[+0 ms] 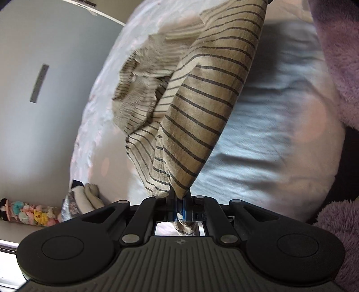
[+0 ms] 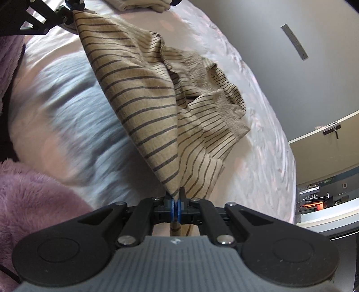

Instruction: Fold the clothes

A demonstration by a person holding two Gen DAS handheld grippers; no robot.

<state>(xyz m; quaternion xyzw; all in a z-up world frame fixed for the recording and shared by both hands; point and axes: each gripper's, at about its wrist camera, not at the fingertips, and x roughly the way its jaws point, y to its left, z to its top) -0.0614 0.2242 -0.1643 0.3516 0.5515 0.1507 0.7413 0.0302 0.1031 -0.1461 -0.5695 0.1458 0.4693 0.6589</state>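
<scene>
The bed [image 2: 258,143] is covered by a pale sheet with faint pink spots. The far end of a tan striped garment [image 2: 215,105] is rested crumpled on it, and folded beige clothes [image 2: 143,5] are seen at its far edge.

left wrist: close, looks along striped cloth [image 1: 202,94] | right wrist: close, opposite end, facing back | shared: cloth, bed [image 2: 258,157]

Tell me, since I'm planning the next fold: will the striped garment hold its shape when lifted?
Probably not: the striped garment sags and bunches between the left gripper and right gripper, so it looks floppy. It seems thin and light. Its far part drags crumpled on the bed.
</scene>
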